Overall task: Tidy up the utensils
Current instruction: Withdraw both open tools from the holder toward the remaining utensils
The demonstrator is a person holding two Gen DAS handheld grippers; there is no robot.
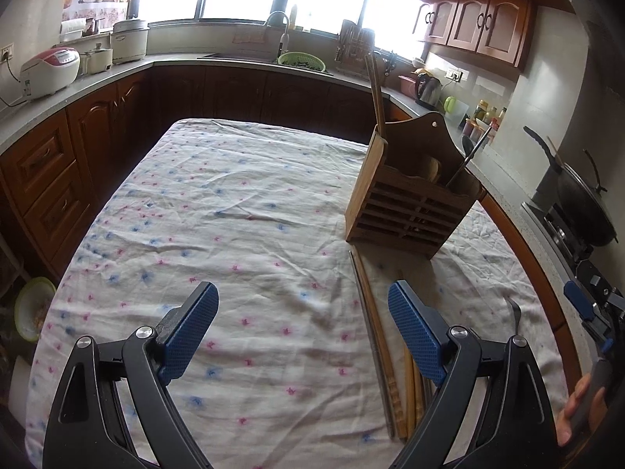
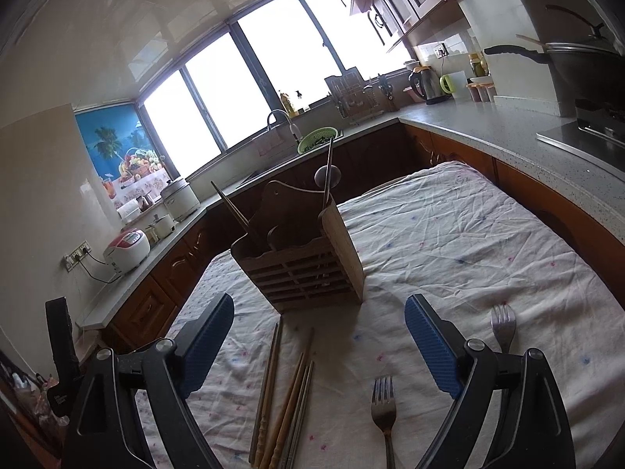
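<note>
Ahead of both grippers stands the slatted wooden caddy, with a couple of handles poking out; what's inside is hard to make out. My left gripper is wide open over wrinkly floral cloth, chopsticks partly hidden behind its right pad. My right gripper is spread wide too, holding nothing, with wood and metal chopsticks and a steel fork lying between its fingers. A second fork peeks out behind its right finger.

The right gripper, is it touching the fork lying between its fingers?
Apart. In the right wrist view the right gripper hangs open above the cloth, and the fork lies untouched midway between the blue pads.
</note>
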